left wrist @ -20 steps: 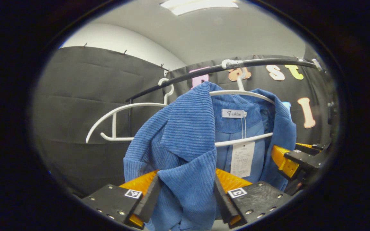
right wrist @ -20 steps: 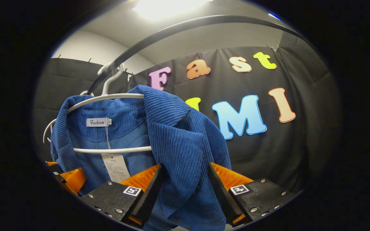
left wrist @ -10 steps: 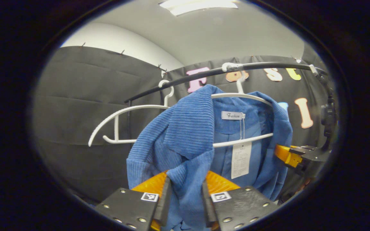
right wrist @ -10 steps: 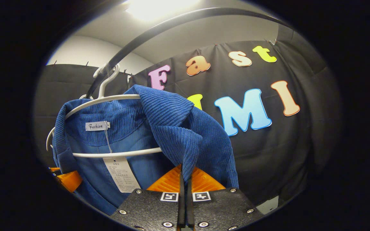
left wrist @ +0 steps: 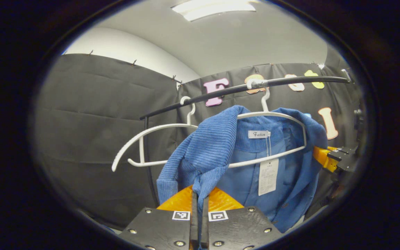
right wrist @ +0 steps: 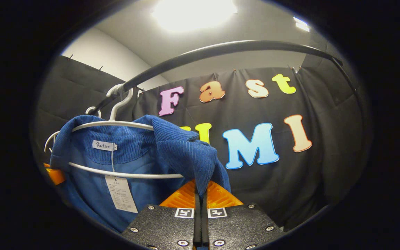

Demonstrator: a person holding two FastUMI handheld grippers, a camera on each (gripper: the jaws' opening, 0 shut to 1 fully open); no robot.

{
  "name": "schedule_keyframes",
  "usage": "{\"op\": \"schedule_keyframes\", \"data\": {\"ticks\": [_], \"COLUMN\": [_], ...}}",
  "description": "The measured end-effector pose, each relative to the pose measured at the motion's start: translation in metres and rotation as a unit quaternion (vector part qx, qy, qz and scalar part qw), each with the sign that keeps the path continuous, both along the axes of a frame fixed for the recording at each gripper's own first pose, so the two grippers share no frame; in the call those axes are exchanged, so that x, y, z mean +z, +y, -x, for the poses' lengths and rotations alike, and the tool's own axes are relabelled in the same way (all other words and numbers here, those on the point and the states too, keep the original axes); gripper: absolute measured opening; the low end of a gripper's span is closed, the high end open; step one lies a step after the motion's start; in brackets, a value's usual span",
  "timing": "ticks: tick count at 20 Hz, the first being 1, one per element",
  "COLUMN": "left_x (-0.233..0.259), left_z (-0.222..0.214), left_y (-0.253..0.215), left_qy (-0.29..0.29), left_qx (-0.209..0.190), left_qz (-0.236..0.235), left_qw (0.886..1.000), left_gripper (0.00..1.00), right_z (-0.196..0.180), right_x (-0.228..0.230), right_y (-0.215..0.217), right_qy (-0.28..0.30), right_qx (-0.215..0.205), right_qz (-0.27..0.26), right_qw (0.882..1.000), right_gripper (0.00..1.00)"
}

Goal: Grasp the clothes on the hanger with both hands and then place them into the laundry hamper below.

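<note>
Left gripper view shows the left gripper pinching the blue jacket; the right gripper pinches its other lapel. Still draped over the white hanger, the jacket could snag and drag it off the rail.

1. jackets: 1, a blue ribbed jacket on a hanger.
2. hangers: 2, both white. one hanger carries the jacket, the other is a bare hanger just beside it.
3. rails: 1, a dark rail with both hooks over it.
4. tags: 2, a small neck label and a paper tag hanging below it.
5. grippers: 2, the left gripper and the right gripper.
6. ceiling lights: 2 in the right gripper view, a big light and a small light.
</note>
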State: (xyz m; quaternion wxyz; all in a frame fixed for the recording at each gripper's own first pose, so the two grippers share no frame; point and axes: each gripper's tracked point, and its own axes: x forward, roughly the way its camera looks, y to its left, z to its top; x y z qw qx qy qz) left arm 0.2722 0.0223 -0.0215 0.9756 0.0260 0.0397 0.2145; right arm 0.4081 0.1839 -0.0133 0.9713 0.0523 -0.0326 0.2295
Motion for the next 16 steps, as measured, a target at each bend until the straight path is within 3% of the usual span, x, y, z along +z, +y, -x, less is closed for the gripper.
{"op": "schedule_keyframes", "data": {"ticks": [9, 16], "left_x": [0.069, 0.109], "left_z": [0.032, 0.023], "left_y": [0.033, 0.062], "left_qy": [-0.050, -0.073], "left_qx": [0.021, 0.023], "left_qz": [-0.043, -0.092], "left_qw": [0.998, 0.993], "left_gripper": [0.02, 0.02], "right_z": [-0.019, -0.045], "right_x": [0.042, 0.070], "right_y": [-0.030, -0.033], "right_qy": [-0.052, -0.111], "right_qx": [-0.049, -0.064], "right_qz": [-0.012, 0.007], "right_qw": [0.997, 0.992], "right_gripper": [0.00, 0.00]}}
